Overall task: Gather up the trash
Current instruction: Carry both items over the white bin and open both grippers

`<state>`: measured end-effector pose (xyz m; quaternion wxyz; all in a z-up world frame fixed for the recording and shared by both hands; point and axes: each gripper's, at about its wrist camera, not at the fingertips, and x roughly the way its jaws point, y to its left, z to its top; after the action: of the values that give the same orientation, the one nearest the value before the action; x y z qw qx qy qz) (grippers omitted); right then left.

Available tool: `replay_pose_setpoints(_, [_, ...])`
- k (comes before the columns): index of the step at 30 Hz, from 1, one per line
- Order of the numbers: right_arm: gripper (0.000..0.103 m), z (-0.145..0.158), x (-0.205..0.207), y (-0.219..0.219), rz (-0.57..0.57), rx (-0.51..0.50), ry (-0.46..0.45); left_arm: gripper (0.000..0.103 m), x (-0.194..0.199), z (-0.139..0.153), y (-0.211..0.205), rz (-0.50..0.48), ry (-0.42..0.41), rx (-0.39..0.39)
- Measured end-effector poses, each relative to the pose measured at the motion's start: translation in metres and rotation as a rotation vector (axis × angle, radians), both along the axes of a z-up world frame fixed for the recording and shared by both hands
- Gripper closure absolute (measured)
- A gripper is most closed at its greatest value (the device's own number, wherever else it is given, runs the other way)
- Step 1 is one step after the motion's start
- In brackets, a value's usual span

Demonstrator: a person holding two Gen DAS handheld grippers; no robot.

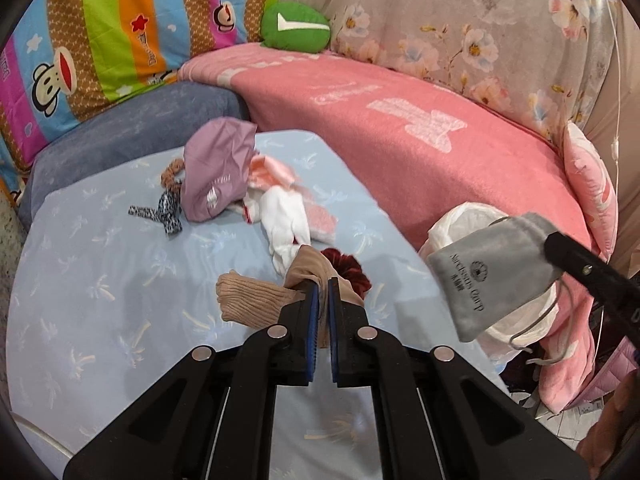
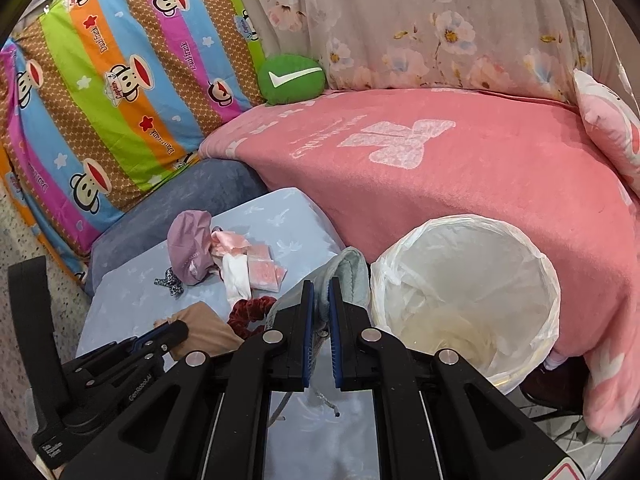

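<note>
Tan sock (image 1: 256, 300), grey pouch (image 1: 492, 272), pale blue palm-print cloth (image 1: 100, 280), pink blanket (image 1: 420, 132).

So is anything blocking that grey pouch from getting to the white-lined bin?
Nothing visible. The right claw holds the grey pouch beside the bin, whose mouth is open and uncovered.

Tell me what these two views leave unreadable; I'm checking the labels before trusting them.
- Bin bottom: right wrist view, crumpled white liner covers it.
- Grey pouch contents: left wrist view, fabric is opaque; in the right view the right hand-held gripper covers most of it.
- Beige sock far end: left hand-held gripper hides it.
</note>
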<state>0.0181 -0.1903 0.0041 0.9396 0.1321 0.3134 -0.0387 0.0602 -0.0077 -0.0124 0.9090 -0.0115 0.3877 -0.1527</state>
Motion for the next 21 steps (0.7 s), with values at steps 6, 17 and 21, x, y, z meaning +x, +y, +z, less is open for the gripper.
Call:
replay_pose_setpoints(6, [0.096,0.01,-0.004,-0.01,-0.021,-0.006,-0.026,0.098,-0.003,0.021,-0.014,-0.043,-0.039,-0.028])
replay_pose_setpoints(17, [0.096,0.022,-0.016,-0.058,-0.123,-0.002,-0.062,0.098,-0.003,0.036,-0.068,-0.161,-0.076,-0.031])
replay_pose_setpoints(21, [0.096,0.022,-0.02,-0.08,-0.169,0.003,-0.066,0.098,0.0,0.037,-0.089,-0.203,-0.076,-0.031])
